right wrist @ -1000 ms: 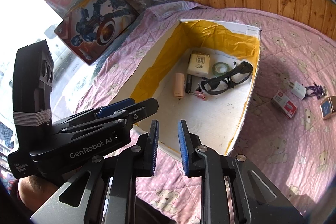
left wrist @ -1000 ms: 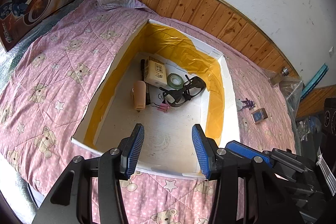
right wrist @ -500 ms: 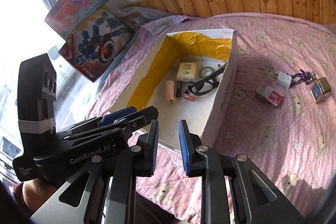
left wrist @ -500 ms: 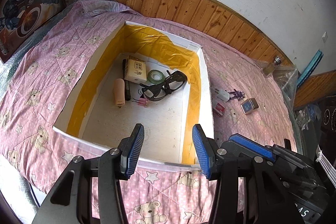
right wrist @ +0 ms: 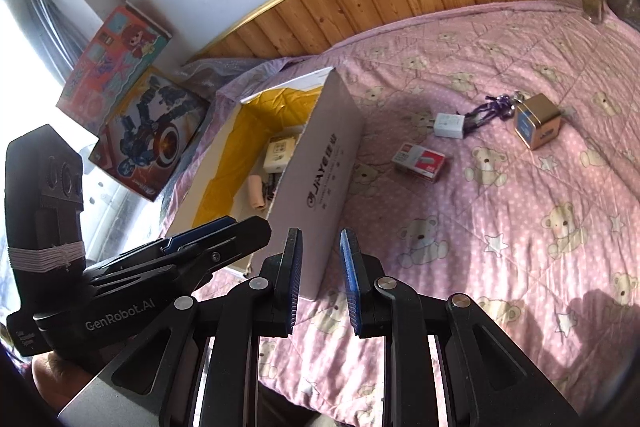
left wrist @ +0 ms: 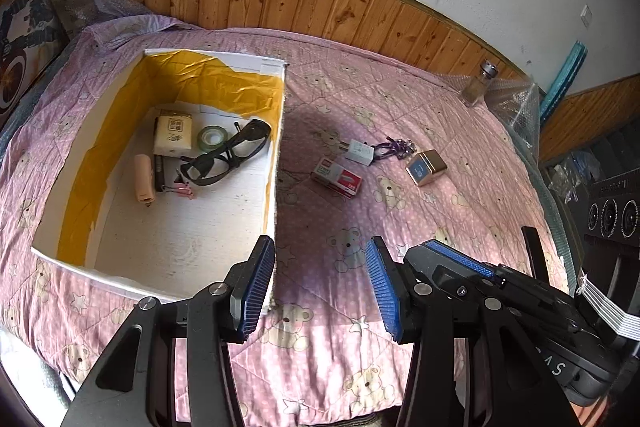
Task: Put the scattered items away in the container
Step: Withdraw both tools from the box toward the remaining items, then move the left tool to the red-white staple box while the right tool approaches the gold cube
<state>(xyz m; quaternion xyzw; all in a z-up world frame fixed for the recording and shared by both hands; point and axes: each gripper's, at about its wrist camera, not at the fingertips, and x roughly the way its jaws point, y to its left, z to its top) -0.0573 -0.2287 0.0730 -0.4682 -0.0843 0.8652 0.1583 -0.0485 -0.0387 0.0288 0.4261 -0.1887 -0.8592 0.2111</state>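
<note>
The left gripper [left wrist: 320, 283] hangs wide and empty over the quilt [left wrist: 460, 227], just past the near right corner of the box [left wrist: 276, 163]. The right gripper [right wrist: 320, 279] shows a narrow gap between its pads with nothing in it, and sits low beside the left one, facing the box's printed outer wall.

Inside the box lie glasses [left wrist: 228, 155], a tape roll [left wrist: 212, 138], a small carton [left wrist: 174, 135], a tan cylinder [left wrist: 144, 178] and a pink clip [left wrist: 182, 190]. Four items are out on the quilt to the right of the box: a staples box [left wrist: 338, 180] nearest, a white plug [left wrist: 360, 151] beyond it, a purple cord [left wrist: 394, 147] touching the plug, and a gold-and-blue cube [left wrist: 426, 167] farthest right. A glass jar [left wrist: 478, 83] stands well apart by the wall panelling; whether it counts as clutter I cannot tell.

Judging from this, the task is partway through and both grippers are between picks, heading for the loose group. The next move calls for reaching forward to the staples box, lining the pads across its short sides, and lowering onto the soft quilt without pressing it in. The right gripper would need to spread first.
</note>
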